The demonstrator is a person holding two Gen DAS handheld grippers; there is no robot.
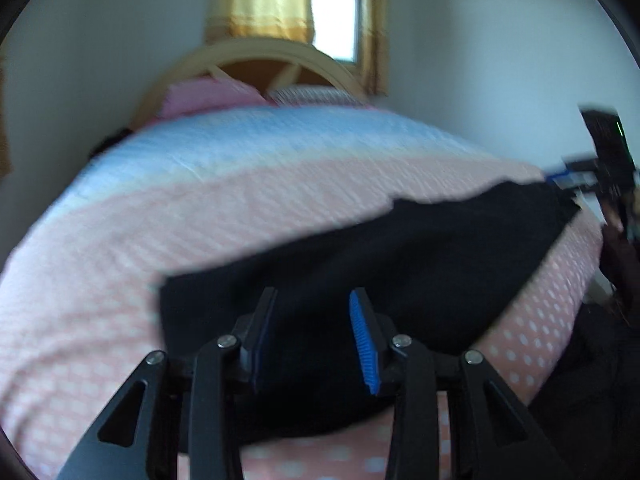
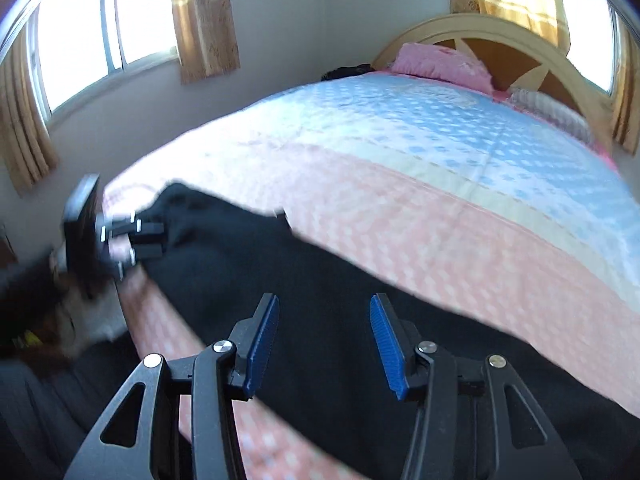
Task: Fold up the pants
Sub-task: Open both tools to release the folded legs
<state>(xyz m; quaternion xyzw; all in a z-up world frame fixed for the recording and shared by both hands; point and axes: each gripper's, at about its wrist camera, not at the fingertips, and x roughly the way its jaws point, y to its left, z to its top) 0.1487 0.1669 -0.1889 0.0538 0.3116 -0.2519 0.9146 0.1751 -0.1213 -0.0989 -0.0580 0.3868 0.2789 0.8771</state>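
Black pants point(image 2: 320, 280) lie flat in a long band across the near edge of the bed point(image 2: 400, 200), on the pink dotted part of the cover. Left gripper point(image 1: 316, 340) hovers above one end, jaws parted, nothing between them; right gripper point(image 2: 324, 336) hangs over the other end, jaws likewise released and empty. Both views blurred; cloth detail unreadable, fold count unclear. Judgement: a fold looks laid down, next grasp pending. For that step, pinch both corners of one short end through all layers, lift evenly, carry across to the far end, match edges. Pink pillow point(image 2: 440, 62) and wooden headboard point(image 2: 500, 36) well apart.
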